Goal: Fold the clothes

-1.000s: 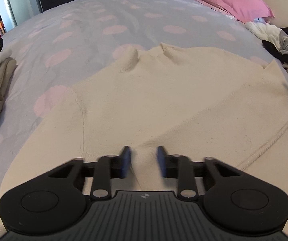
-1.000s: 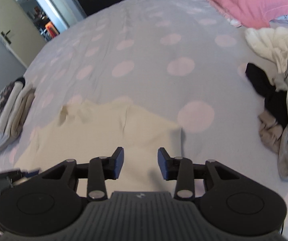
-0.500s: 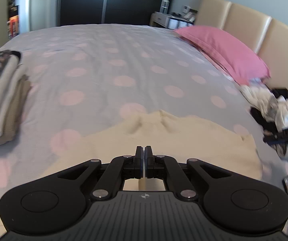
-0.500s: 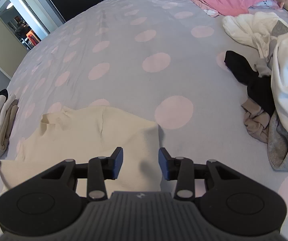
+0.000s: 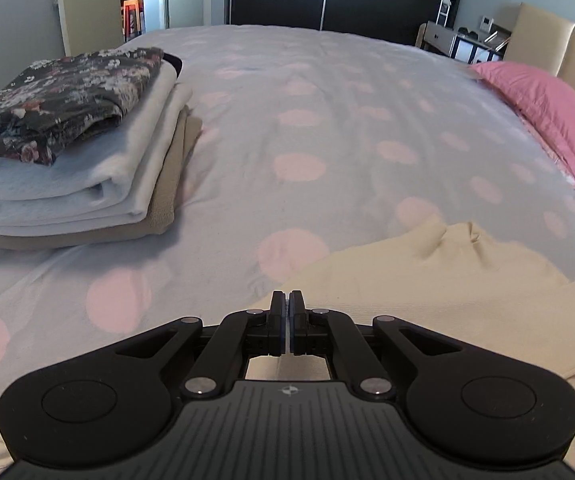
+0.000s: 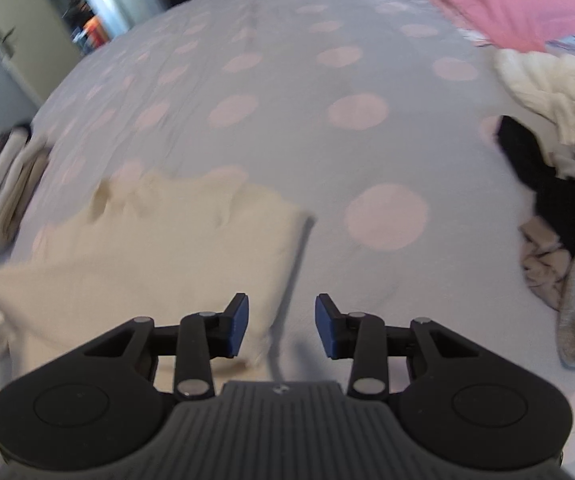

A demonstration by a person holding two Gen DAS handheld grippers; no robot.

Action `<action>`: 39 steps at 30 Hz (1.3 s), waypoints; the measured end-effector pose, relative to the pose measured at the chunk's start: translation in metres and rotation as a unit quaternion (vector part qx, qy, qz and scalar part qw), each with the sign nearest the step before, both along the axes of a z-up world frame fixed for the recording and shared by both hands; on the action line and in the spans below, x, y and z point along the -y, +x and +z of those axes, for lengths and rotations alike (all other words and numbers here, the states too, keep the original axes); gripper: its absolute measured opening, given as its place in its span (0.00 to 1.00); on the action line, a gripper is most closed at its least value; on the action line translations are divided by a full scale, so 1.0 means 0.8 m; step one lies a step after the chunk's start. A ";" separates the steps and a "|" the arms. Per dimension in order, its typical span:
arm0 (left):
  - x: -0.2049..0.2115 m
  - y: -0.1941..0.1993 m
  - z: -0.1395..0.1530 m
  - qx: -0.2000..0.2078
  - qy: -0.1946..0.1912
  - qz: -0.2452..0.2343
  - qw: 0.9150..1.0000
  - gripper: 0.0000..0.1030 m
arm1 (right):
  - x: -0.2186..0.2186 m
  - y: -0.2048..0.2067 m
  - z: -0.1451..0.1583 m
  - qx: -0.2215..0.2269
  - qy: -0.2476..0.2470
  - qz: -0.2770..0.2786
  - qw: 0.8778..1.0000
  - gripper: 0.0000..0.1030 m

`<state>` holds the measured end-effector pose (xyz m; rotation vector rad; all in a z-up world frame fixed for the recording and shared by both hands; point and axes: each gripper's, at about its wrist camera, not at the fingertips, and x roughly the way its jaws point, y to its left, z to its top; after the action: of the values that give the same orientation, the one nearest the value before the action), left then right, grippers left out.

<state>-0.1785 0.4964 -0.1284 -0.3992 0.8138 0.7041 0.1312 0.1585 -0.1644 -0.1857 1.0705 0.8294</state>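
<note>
The cream garment (image 5: 439, 292) lies spread on the bed (image 5: 327, 120), on its grey cover with pink dots. In the left wrist view the left tongs (image 5: 288, 312) are pressed together with their tips over the garment's near-left edge; cream cloth shows just behind and below the tips, but whether any of it is pinched between them cannot be told. The garment reaches from those tongs away to the right, its rumpled far end toward the pink pillow (image 5: 547, 116). Left of the garment, well apart, sits a stack of folded clothes (image 5: 67, 152).

In the blurred right wrist view the right tongs (image 6: 281, 326) stand apart with nothing between them, over the garment's (image 6: 159, 260) right edge: the left finger over cloth, the right over bare bed. A heap of unfolded clothes (image 6: 559, 184) lies right of the garment.
</note>
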 end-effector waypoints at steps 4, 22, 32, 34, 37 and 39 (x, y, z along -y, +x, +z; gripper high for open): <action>0.006 0.003 -0.001 -0.012 0.007 -0.016 1.000 0.00 | -0.021 -0.031 -0.009 0.028 -0.042 0.089 0.995 0.39; 0.006 -0.014 -0.065 -0.045 -0.062 -0.036 0.996 0.24 | -0.051 -0.104 -0.055 0.188 -0.151 0.248 0.938 0.35; 0.022 -0.008 -0.027 -0.016 -0.047 -0.048 0.998 0.04 | -0.046 -0.078 -0.033 0.158 -0.139 0.179 0.961 0.08; 0.023 -0.008 -0.021 -0.013 -0.061 -0.049 0.997 0.03 | -0.041 -0.067 -0.034 0.138 -0.143 0.149 0.969 0.08; 0.024 -0.008 -0.025 -0.029 -0.079 -0.046 0.995 0.03 | -0.037 -0.059 -0.048 0.120 -0.159 0.134 0.971 0.07; 0.024 -0.009 -0.036 -0.055 -0.077 -0.045 0.994 0.03 | -0.037 -0.057 -0.057 0.115 -0.167 0.130 0.971 0.07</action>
<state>-0.1854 0.4775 -0.1575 -0.4630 0.9880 0.5848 0.0854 0.1879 -0.2096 -0.7020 0.9712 0.8329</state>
